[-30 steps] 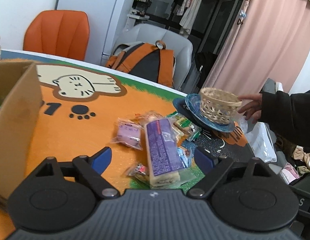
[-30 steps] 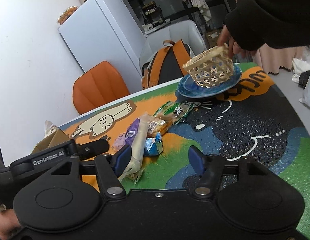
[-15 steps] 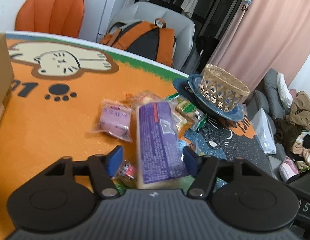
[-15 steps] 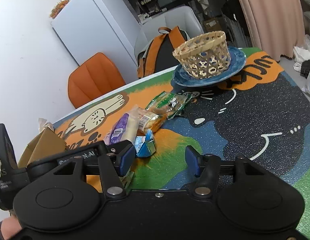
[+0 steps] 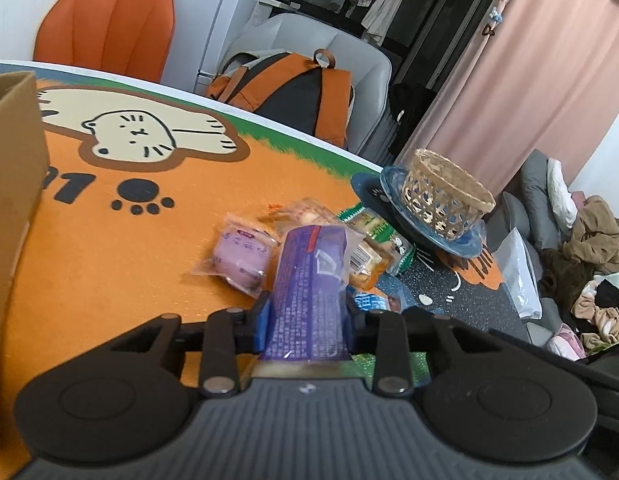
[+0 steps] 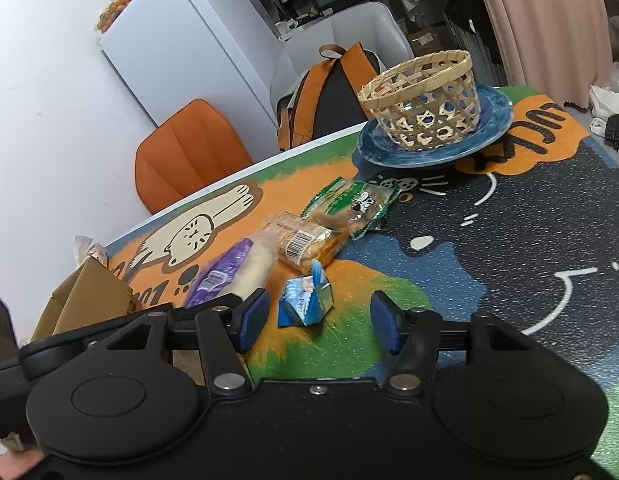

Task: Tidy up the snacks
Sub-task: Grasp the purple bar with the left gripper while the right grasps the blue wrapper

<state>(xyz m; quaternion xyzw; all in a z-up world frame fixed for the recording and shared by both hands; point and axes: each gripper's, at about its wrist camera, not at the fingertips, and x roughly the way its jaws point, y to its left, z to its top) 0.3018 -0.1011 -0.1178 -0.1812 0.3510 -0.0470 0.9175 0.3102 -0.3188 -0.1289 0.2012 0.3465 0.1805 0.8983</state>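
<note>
We are closing our left claw on the long purple packet in the snack pile mid-tabletop. Right claw gapes before the blue carton, ungripped. Next: lift it to the far-right basket.

Mat over the surface — digits "01" by the paw print; purple packet print unreadable.
</note>
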